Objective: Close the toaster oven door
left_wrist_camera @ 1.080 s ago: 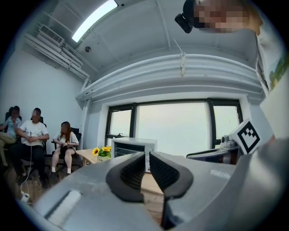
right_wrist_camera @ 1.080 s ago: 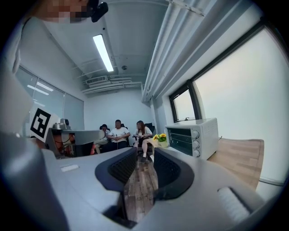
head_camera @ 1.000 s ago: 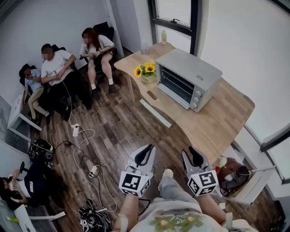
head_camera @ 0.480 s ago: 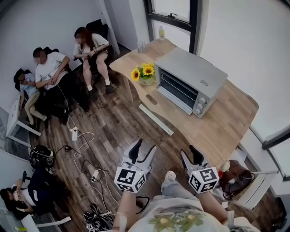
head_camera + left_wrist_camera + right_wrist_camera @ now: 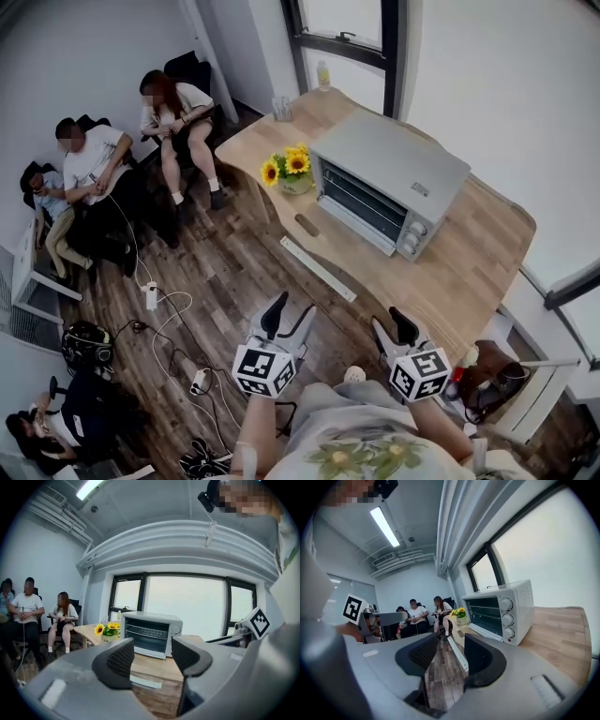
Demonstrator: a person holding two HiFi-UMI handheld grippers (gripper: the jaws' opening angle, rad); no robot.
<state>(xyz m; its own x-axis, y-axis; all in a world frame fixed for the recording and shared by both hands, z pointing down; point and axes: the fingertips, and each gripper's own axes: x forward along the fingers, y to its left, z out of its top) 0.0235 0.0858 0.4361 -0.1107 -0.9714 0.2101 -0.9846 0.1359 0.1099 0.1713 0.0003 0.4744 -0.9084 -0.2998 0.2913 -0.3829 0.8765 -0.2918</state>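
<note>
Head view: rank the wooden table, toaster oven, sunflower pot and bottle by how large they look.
1. wooden table
2. toaster oven
3. sunflower pot
4. bottle: it looks smallest, but it stands farthest from the camera, so its true size is unsure.

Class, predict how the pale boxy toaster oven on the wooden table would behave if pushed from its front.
The pale boxy toaster oven looks rigid and probably heavy: a wide, low metal box, likelier to slide than tip. It sits flat on the wooden table, so rolling seems unlikely.
</note>
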